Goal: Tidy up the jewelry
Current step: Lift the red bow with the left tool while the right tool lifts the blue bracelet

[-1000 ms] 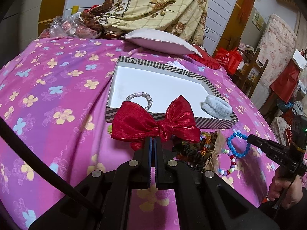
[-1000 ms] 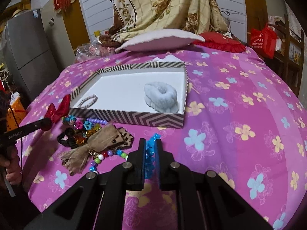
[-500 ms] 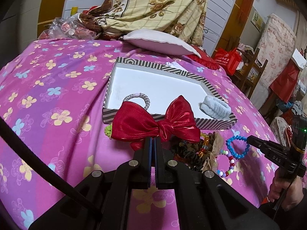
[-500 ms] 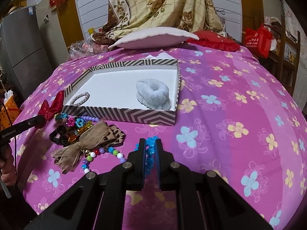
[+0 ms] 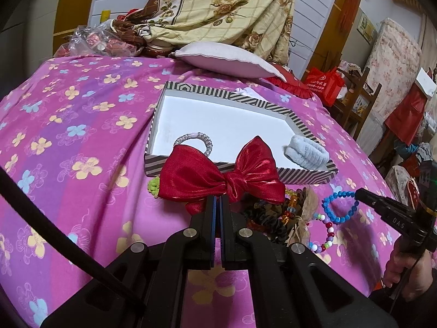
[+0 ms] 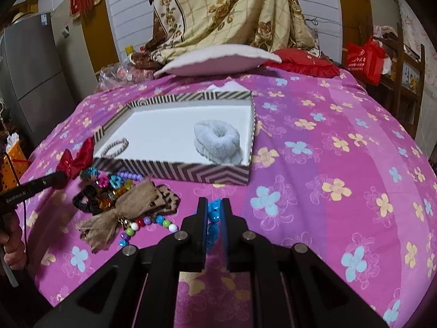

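My left gripper (image 5: 218, 199) is shut on a shiny red bow (image 5: 221, 176) and holds it just in front of the striped box (image 5: 306, 176). The bow also shows in the right wrist view (image 6: 75, 160). My right gripper (image 6: 213, 205) is shut on a blue bead bracelet (image 6: 213, 213), which hangs above the cloth in the left wrist view (image 5: 340, 207). Inside the box (image 6: 174, 169) lie a silver bead bracelet (image 5: 195, 140) and a pale blue fluffy scrunchie (image 6: 218, 142). A pile of jewelry (image 6: 114, 194) with a burlap bow (image 6: 120, 213) lies in front of the box.
A pink floral cloth (image 6: 341, 164) covers the table. A pink cushion (image 5: 229, 58) and a red cushion (image 6: 300, 60) lie behind the box. A coloured bead bracelet (image 6: 144, 225) lies by the pile. Furniture and a red bag (image 6: 364, 57) stand at the right.
Both grippers have risen a little and drawn back from the box, the left with the red bow, the right with the blue bracelet lifted off the cloth.
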